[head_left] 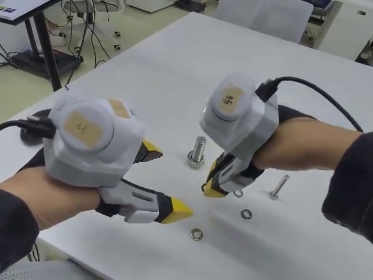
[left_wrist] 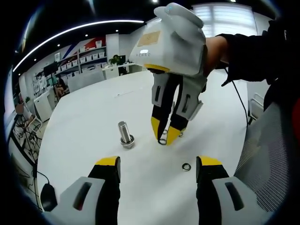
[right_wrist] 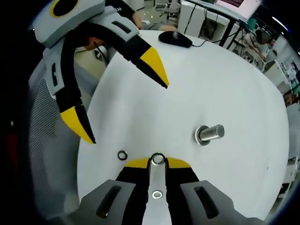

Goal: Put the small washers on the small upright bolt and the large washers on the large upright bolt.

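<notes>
- I am pinching a washer between the pressed-together tips of the right gripper, low at the counter, probably for carrying to a bolt.
- The large bolt is standing upright just ahead of this gripper, off to one side.
- I am holding the left gripper spread and empty, facing the right gripper from clear of that path.
- The small bolt is lying flat on the right gripper's other side. Two loose washers are lying near its tips, and neither is blocking it.
</notes>
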Motion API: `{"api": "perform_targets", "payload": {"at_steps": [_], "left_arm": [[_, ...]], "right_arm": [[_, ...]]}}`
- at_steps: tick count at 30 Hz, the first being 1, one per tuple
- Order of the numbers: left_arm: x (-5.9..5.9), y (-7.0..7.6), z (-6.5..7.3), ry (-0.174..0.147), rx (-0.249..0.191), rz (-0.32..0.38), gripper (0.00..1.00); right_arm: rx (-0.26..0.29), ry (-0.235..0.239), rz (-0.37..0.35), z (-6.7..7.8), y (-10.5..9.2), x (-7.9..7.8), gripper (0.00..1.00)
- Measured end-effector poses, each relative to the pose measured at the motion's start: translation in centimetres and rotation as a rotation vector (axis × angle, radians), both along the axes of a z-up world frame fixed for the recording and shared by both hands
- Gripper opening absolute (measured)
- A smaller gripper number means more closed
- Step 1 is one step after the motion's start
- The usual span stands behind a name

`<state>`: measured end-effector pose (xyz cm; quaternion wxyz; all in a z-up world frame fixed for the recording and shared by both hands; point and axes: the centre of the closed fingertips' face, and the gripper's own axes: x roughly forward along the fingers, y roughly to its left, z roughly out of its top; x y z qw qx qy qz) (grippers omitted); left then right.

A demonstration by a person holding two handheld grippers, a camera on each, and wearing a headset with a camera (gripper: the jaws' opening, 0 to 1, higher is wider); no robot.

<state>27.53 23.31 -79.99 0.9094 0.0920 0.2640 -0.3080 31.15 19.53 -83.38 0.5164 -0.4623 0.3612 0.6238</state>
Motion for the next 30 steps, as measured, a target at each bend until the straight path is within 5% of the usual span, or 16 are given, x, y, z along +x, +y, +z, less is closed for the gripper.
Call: {"api": "perform_targets", "payload": {"at_steps": [30], "left_arm": [[-0.1, -1.2, 0.2, -0.009, -0.006, -0.055, 0.64]], "right_arm": [[0.053, -0.088, -0.172, 5.9, -5.6, 5.1, 0.13]]}}
